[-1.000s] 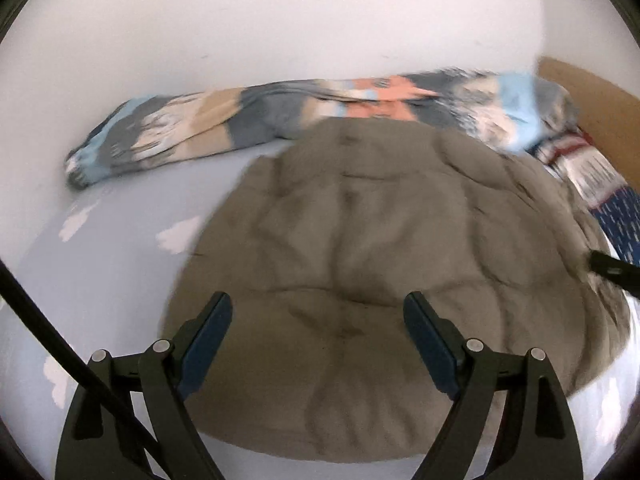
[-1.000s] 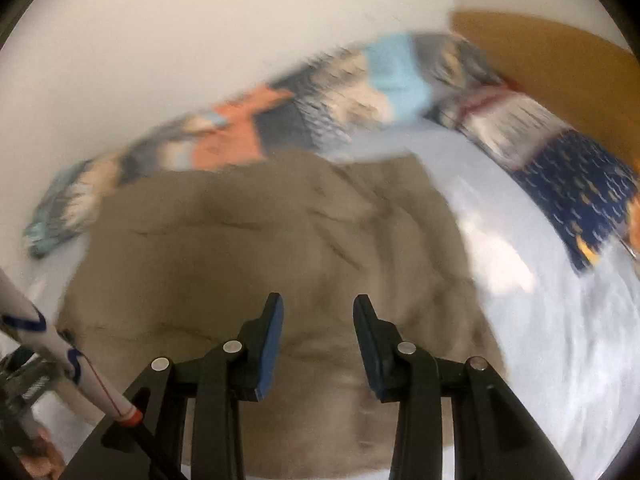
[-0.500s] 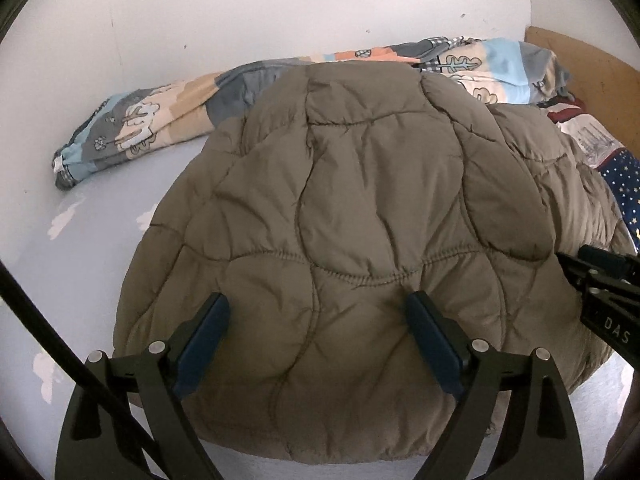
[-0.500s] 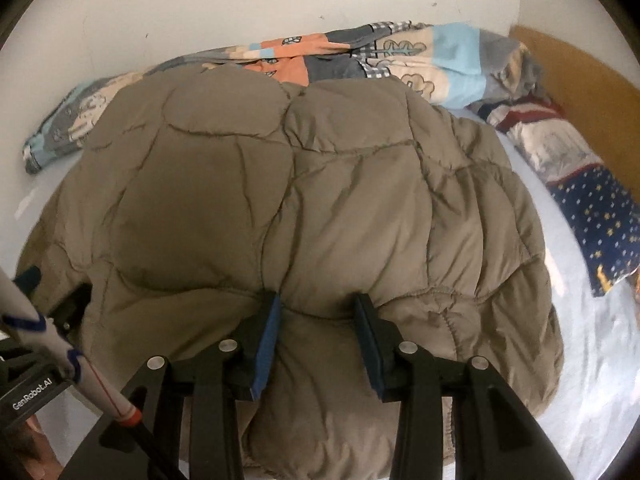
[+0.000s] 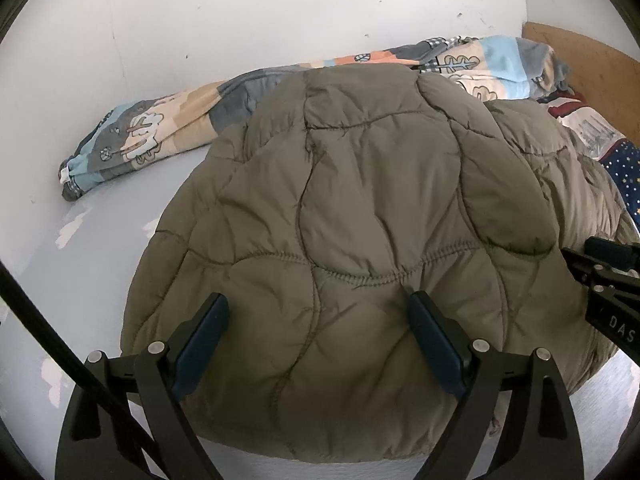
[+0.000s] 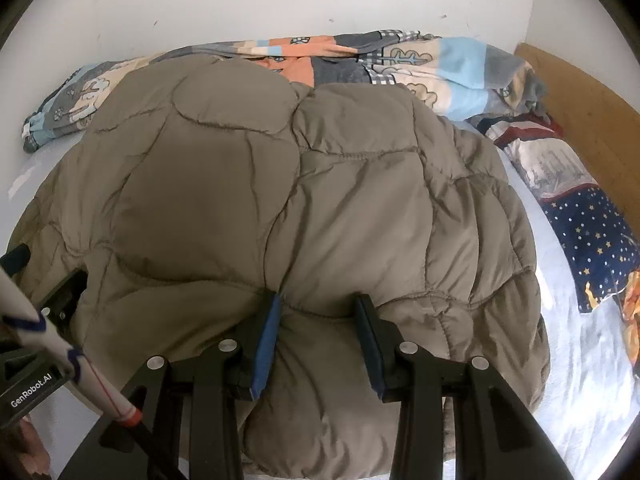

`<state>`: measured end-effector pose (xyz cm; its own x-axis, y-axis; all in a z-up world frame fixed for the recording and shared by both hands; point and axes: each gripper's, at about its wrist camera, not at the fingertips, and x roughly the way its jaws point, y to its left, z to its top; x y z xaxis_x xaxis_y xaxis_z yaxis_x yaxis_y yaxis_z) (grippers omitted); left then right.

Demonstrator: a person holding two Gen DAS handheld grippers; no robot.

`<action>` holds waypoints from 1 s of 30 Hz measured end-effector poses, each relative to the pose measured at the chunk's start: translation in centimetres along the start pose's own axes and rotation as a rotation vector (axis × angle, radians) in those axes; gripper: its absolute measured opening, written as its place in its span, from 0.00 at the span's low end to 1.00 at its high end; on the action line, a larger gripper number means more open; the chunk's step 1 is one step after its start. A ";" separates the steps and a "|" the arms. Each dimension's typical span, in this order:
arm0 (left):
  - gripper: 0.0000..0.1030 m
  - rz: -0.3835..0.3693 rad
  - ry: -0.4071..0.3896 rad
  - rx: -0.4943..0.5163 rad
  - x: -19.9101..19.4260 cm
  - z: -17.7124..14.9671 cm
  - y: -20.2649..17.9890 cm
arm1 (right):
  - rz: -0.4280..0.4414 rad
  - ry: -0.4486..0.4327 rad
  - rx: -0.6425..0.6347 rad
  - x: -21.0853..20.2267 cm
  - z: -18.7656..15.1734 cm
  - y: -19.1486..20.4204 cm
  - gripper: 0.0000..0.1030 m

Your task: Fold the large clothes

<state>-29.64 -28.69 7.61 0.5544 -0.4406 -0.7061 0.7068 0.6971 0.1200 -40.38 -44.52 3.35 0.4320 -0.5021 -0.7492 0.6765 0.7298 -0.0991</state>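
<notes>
Left wrist view: left gripper [image 5: 318, 316] spread wide over puffy olive-brown quilted jacket [image 5: 360, 220], gripping nothing. Right gripper [image 6: 318, 316] half closed, pinching a jacket fold on pale blue sheet [image 6: 580, 360].

Jacket [image 5: 360, 216]: quilted synthetic cloth, olive-brown, matt with a faint sheen, puffy between stitched seams, finely wrinkled.
Blanket [image 6: 400, 64]: soft printed cloth, matt, crumpled, patchwork colours.
Pillow [image 6: 592, 232]: woven printed cloth, matt, navy part with stars.
Sheet [image 5: 100, 248]: smooth pale-blue cloth, matt.
Headboard [image 6: 584, 96]: wood, tan, smooth, dull finish.
Wall [image 5: 280, 12]: painted, white, matt, a few small marks.
Left gripper [image 5: 316, 314] and right gripper [image 6: 318, 312]: black matt plastic arms, bright metal screw heads; fingers [image 5: 202, 340] faced with blue pads, smooth, matt.
</notes>
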 end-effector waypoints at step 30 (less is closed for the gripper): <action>0.88 0.038 -0.039 0.013 -1.6 1.8 1.5 | 0.041 -0.021 0.077 -1.8 0.5 -1.4 0.42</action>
<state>-28.71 -27.96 10.20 0.5975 -0.4354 -0.6733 0.6902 0.7068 0.1554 -41.81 -44.86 5.15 0.4723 -0.4830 -0.7373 0.7014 0.7126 -0.0175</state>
